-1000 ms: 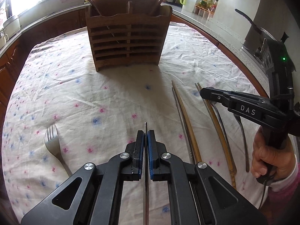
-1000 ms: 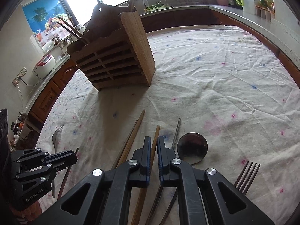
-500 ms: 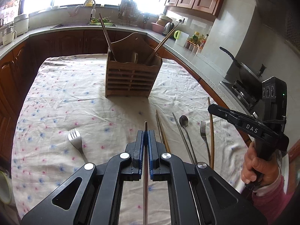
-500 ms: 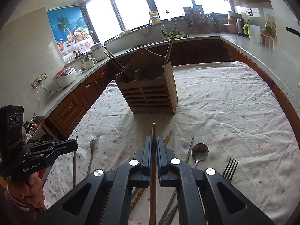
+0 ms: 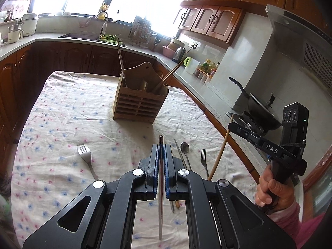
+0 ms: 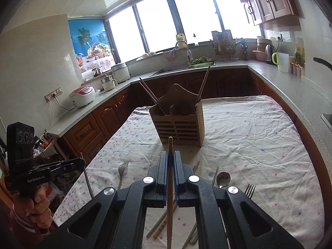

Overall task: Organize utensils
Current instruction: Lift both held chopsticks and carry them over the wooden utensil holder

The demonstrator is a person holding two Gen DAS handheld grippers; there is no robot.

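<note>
My left gripper is shut on a thin metal chopstick, held above the cloth. My right gripper is shut on a wooden chopstick that points toward the wooden utensil holder. The holder stands mid-table with chopsticks and a spoon leaning in it. In the left wrist view the right gripper hangs at the right with its wooden chopstick. On the cloth lie a fork, a spoon, another fork and loose chopsticks.
A flowered tablecloth covers the table. Kitchen counters ring it, with a wok on the stove at the right and a rice cooker on the left counter. A hand in a pink sleeve holds the right gripper.
Both grippers rose from the cloth and tipped up, each lifting a chopstick. The holder now looks farther off, and more of the kitchen shows.
</note>
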